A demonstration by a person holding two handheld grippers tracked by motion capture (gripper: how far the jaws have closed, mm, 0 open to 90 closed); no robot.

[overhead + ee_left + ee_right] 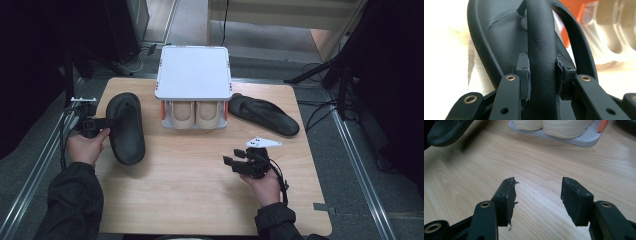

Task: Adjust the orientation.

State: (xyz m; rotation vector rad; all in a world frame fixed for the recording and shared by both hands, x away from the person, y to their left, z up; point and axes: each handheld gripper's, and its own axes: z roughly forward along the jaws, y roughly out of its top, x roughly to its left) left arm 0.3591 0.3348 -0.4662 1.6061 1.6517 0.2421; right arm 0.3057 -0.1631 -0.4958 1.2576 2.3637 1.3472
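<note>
Wooden table [200, 190], grey floor; left fingers [524, 75] clamp black slipper [126, 127]; right fingers [507, 195] wide.

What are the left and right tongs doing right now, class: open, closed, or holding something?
Left tongs: closed on the strap of the black slipper.
Right tongs: open, nothing between them, over the wooden table.

No readable text, label, brand, number or sign appears on anything here.
</note>
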